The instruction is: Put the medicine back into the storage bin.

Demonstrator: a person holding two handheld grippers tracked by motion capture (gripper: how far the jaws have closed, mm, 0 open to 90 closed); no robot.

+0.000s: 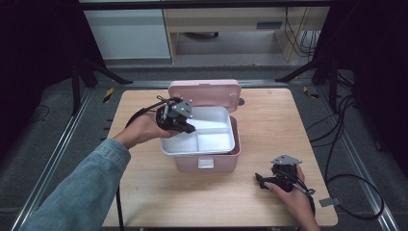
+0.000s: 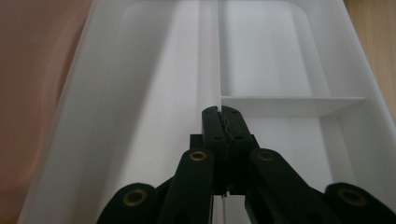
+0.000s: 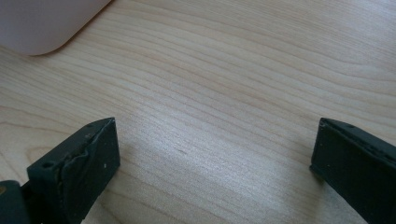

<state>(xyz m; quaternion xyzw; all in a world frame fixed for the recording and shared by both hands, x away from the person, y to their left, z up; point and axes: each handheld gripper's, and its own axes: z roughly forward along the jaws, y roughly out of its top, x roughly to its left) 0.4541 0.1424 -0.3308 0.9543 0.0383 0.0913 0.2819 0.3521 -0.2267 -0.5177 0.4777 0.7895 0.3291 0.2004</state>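
One pink box (image 1: 207,161) is seen at the middle of the wooden worktop (image 1: 269,125), its long axis running left to right and its latch plate (image 1: 206,162) facing the near edge. Its lid (image 1: 204,91) is stood open at the far side, smooth and round-cornered. One white tray (image 1: 226,139) is seated in the top of the box, a smooth, glossy plastic piece with rounded corners; three compartments can be counted in it, one long and two shorter, set apart by thin upright dividers. The left claw (image 1: 185,126) is held over the tray's left part by a hand from a blue denim sleeve (image 1: 82,187). In the left gripper view the left claw (image 2: 223,119) is seen with its jaws pressed together on the tray's long divider (image 2: 215,56), right where the cross divider (image 2: 289,99) meets it. The right claw (image 1: 262,181) is held low over the worktop near its near right corner, well apart from the box. In the right gripper view its jaws are spread wide with nothing between them, above pale, fine-grained wood (image 3: 224,93), and one rounded pink corner (image 3: 42,23) of the box is seen at the upper left.
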